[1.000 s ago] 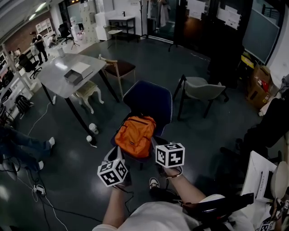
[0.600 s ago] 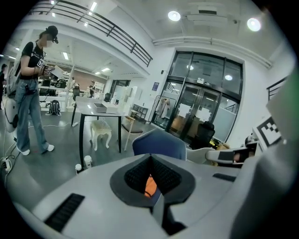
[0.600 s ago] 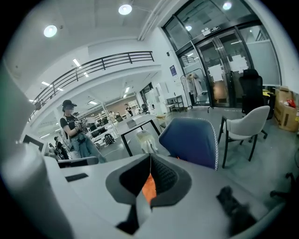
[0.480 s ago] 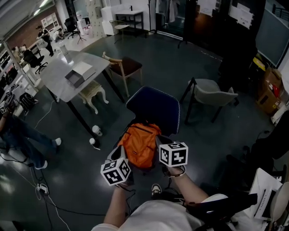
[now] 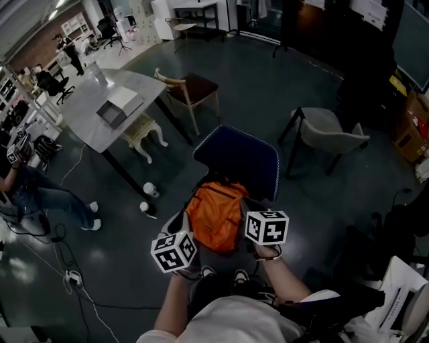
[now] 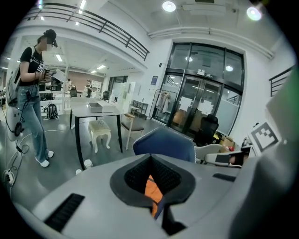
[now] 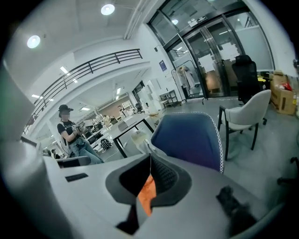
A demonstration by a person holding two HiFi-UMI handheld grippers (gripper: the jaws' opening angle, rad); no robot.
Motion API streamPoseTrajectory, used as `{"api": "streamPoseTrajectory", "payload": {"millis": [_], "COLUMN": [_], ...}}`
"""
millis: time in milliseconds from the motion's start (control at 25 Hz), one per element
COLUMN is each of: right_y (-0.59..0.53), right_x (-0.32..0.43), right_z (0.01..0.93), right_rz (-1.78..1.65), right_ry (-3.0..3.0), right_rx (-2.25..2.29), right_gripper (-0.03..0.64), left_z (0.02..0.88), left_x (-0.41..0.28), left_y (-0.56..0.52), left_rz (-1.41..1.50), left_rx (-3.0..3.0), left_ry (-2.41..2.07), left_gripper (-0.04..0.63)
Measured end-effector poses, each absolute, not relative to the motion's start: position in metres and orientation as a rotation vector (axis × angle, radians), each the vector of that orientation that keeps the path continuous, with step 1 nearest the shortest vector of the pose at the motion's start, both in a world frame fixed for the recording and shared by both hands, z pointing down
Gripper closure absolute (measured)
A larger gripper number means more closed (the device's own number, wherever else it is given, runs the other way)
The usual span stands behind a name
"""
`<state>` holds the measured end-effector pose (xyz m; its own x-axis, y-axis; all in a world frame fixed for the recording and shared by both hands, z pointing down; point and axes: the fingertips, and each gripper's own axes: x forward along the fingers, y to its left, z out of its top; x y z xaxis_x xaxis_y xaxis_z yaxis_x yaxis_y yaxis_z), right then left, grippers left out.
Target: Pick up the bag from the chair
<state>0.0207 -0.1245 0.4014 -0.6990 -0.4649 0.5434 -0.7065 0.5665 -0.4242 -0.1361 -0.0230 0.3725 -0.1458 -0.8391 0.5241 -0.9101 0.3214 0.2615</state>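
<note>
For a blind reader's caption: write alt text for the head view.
Seen from above, an orange backpack lies on a blue chair, with the person's left gripper and right gripper at either side of it. A grey table stands to the left.

Head view's dim and murky; both gripper views bright under ceiling spots (image 6: 168,6) at twelve o'clock, fisheye-bent, corners black.

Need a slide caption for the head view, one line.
Head view: left gripper and right gripper, jaws shut, flank an orange backpack on a blue chair; grey table nearby.
</note>
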Motion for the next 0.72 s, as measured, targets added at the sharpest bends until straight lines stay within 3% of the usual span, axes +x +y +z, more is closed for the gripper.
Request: {"api": "streamPoseTrajectory", "payload": {"millis": [720], "right_y": [-0.190], "right_x": [-0.013], "right_z": [0.445], "right_rz": [1.025], "right_ry": [-2.222], "right_rx": [1.358], "right_gripper": [0.583], "left_z": [0.410], "left_x": [-0.193], "left_y": [-0.162], "left_rz": [0.335], "left_rx": [1.848], "left_ry": [-1.665], "left_gripper": [0.584]}}
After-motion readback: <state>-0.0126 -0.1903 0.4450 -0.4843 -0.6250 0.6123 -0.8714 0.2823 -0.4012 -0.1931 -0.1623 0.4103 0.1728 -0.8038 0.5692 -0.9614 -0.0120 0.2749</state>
